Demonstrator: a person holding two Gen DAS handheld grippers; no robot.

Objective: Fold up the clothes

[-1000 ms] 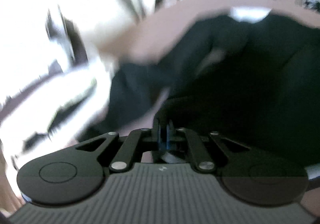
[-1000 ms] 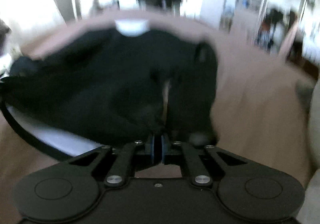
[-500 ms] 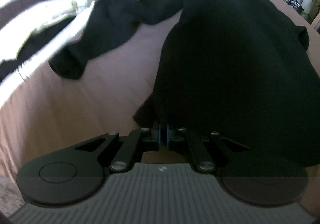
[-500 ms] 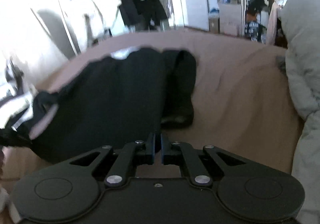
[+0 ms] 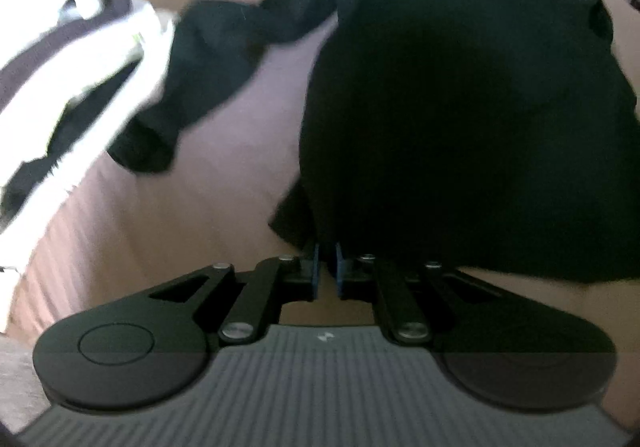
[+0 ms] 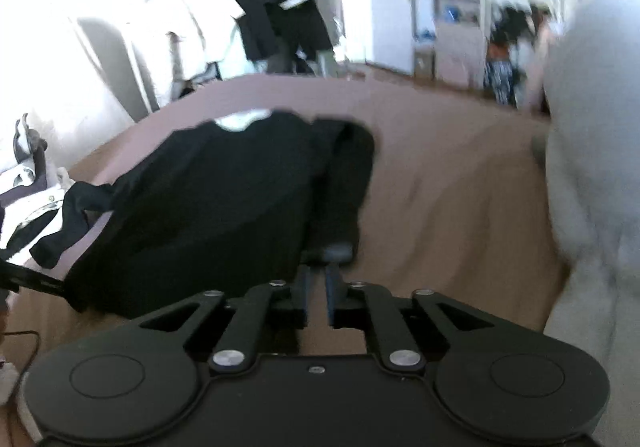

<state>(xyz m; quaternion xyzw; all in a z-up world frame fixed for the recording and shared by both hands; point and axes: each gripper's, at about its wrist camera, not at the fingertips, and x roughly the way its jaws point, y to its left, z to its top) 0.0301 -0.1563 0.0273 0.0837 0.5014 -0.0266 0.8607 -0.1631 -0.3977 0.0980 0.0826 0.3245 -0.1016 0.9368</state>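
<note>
On brown bed, black long-sleeve top lies spread flat, one sleeve out toward white/dark clothes pile. Left tool w/ jaws slightly apart at hem; right tool same, near folded sleeve, neither grasping.

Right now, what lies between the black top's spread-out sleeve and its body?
In the left wrist view, only bare brown bedsheet lies between the sleeve and the black top's body.

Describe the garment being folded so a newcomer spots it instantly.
On the brown bedspread lies a black long-sleeved top, spread flat. Unlike the white-and-dark clothes pile beside it, it is solid black with a white patch at the neckline.
</note>
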